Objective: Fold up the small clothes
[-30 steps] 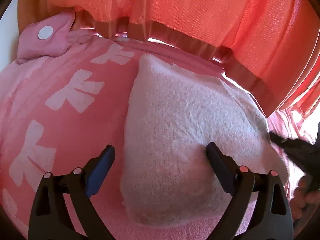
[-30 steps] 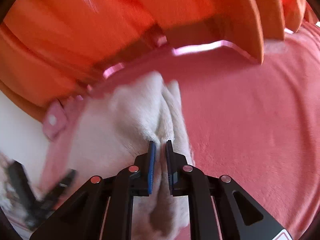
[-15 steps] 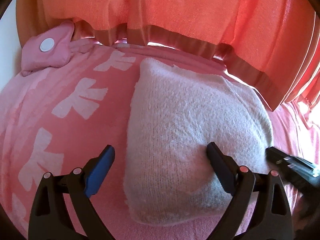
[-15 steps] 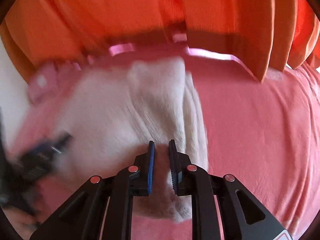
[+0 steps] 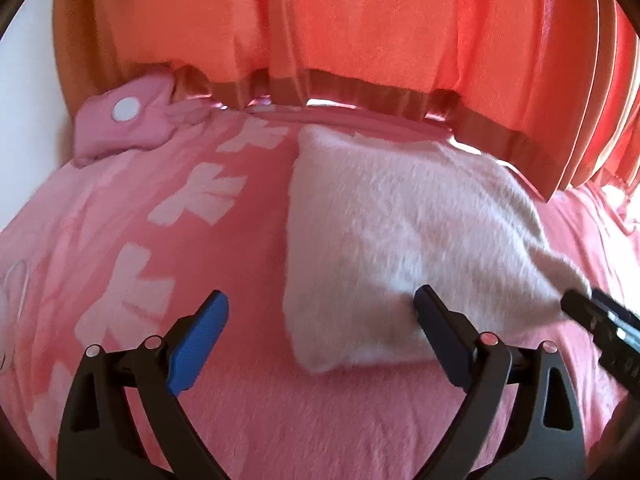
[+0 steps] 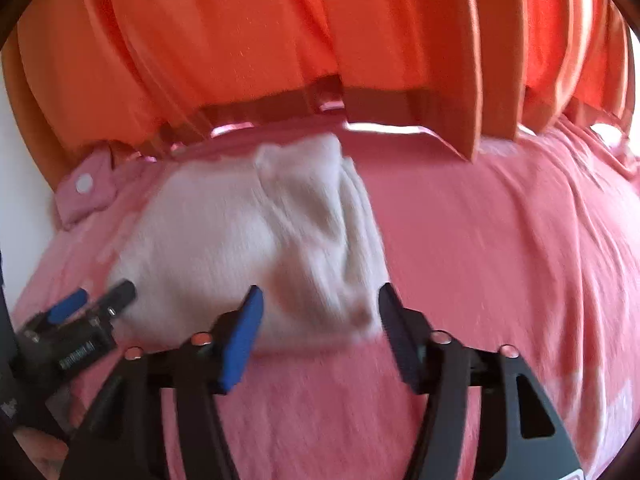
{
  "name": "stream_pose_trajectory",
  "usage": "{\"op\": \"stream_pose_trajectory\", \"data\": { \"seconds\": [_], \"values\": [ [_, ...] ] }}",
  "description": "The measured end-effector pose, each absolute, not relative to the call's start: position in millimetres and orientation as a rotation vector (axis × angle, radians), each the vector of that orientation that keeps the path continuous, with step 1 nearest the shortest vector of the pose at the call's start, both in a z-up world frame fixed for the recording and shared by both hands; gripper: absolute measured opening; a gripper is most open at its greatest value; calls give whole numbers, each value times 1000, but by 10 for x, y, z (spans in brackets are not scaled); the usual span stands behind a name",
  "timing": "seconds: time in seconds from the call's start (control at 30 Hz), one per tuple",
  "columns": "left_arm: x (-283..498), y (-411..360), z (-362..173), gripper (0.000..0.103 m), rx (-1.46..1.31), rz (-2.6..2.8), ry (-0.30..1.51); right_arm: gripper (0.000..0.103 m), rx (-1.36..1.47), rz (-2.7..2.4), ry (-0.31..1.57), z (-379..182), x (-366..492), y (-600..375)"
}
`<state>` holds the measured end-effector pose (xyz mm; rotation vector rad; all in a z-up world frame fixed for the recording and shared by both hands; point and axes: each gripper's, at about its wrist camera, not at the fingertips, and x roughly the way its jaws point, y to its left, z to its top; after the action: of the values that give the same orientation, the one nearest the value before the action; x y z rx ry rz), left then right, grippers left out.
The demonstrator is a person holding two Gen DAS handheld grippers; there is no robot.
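A folded white fuzzy garment (image 5: 400,232) lies flat on the pink bedspread (image 5: 312,412); it also shows in the right wrist view (image 6: 248,240). My left gripper (image 5: 320,316) is open at the garment's near left corner, its right finger against the cloth and its blue-padded finger over the bedspread. My right gripper (image 6: 318,312) is open and empty at the garment's near right corner, its jaws astride the layered edge. The right gripper's tip shows at the left wrist view's right edge (image 5: 600,320), and the left gripper shows low left in the right wrist view (image 6: 92,304).
Orange curtains (image 5: 360,32) hang close behind the bed. A pink fabric piece with a white dot (image 5: 128,128) lies at the far left by the white wall (image 5: 24,92). White bow shapes (image 5: 200,200) mark the bedspread's left part.
My right gripper has opened and let go of the white garment, which now lies flat. Both grippers have drawn back a little toward me.
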<state>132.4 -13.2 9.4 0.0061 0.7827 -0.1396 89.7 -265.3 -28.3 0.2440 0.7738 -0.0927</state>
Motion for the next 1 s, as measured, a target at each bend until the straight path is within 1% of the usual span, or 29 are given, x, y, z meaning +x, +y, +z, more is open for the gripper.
{"op": "stream_pose_trajectory", "data": {
  "seconds": [0.13, 0.47, 0.67, 1.0],
  "values": [
    [1130, -113, -21, 92, 14, -107, 807, 61, 225, -126, 831, -484, 789, -2639],
    [767, -147, -304, 92, 47, -51, 841, 63, 164, -136, 819, -614, 555, -2408],
    [628, -213, -352, 92, 70, -58, 827, 66, 107, -115, 813, -652, 432, -2171],
    [632, -230, -382, 91, 75, -34, 827, 67, 96, -115, 825, -709, 414, -2088]
  ]
}}
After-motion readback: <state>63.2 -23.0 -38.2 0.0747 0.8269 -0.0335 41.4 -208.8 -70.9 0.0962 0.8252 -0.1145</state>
